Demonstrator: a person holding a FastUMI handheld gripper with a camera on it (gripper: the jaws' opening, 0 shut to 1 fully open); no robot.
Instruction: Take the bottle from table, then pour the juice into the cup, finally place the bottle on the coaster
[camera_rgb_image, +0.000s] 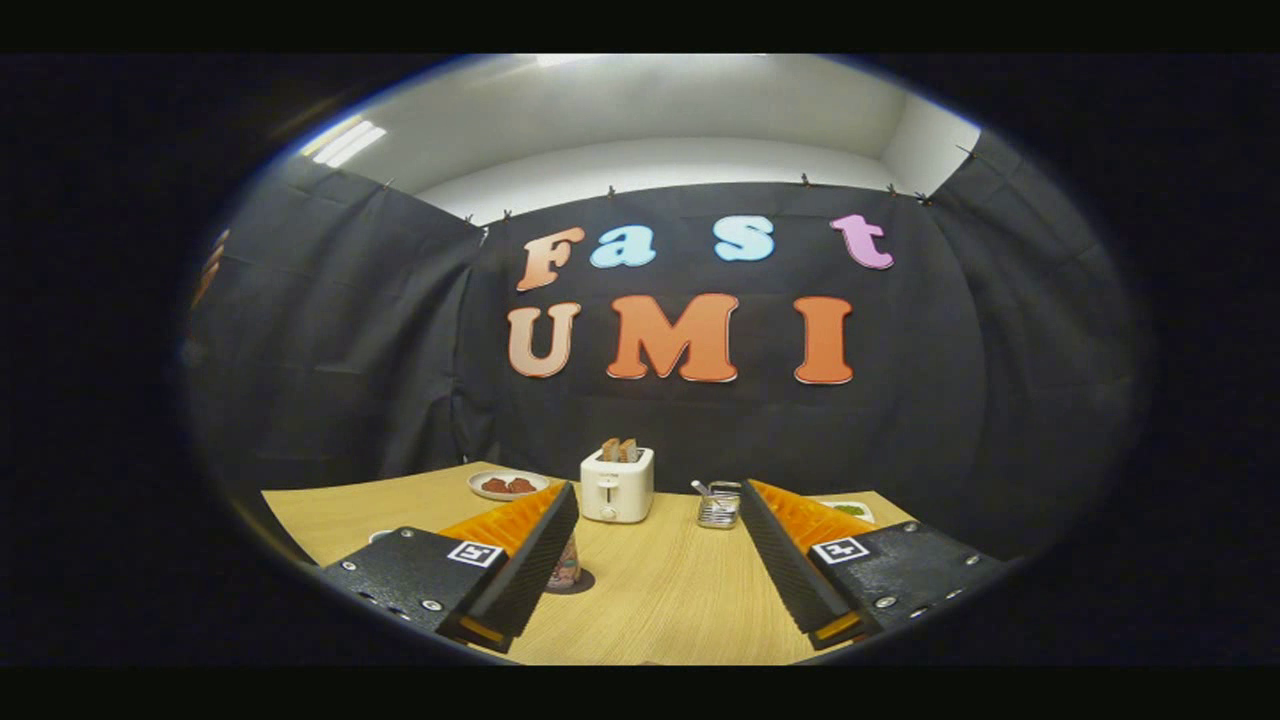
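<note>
Tool (660, 490): fingers spread wide with nothing held; bare desk (650, 600) lies between them, and the inner faces are ribbed.
Left finger (530, 560): partly hides a small clear vessel (566, 566) nearer than the toaster and to its left.
Vessel: pinkish inside and upright. I cannot tell if it is the bottle or the cup.
Dark disc (582, 582): flat and round, under the vessel; probably the coaster.
Progress: if the vessel is the bottle, it already stands where the task wants it. If it is the cup, this fits an earlier stage. The picture does not settle it.
Toaster (617, 485): white, boxy and smooth, with bread in its slots.
Plate (508, 485): left of the toaster; pale, holding reddish pieces.
Metal holder (718, 505): right of the toaster; shiny.
Desk: light wood grain, matte.
</note>
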